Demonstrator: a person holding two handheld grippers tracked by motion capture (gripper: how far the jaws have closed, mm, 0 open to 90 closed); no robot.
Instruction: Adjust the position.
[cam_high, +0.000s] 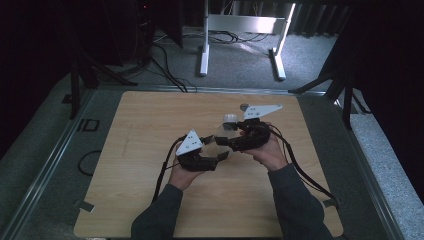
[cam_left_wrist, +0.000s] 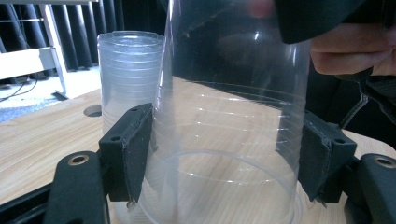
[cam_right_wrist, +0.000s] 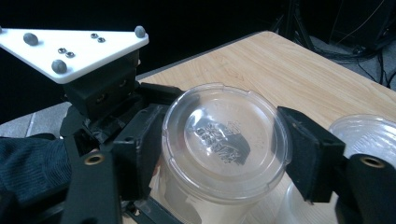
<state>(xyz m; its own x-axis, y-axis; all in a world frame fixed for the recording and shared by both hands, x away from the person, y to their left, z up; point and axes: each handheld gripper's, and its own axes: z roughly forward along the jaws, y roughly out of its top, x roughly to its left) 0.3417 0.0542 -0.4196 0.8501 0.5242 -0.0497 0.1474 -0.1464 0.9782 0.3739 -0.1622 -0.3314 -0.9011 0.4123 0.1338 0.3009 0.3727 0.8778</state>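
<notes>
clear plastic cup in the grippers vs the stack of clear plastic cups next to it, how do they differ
The single clear plastic cup sits upside down between the left gripper pads, which press its walls; the stack of clear plastic cups stands apart from the grippers on the wooden table. The single cup has see-through walls; the nested stack looks cloudier, with many ringed rims. Both are transparent, ribbed plastic.

clear plastic cup (cam_left_wrist: 224, 140) | upside down, base up | mid-table, beside cup stack (cam_left_wrist: 128, 74)
</notes>
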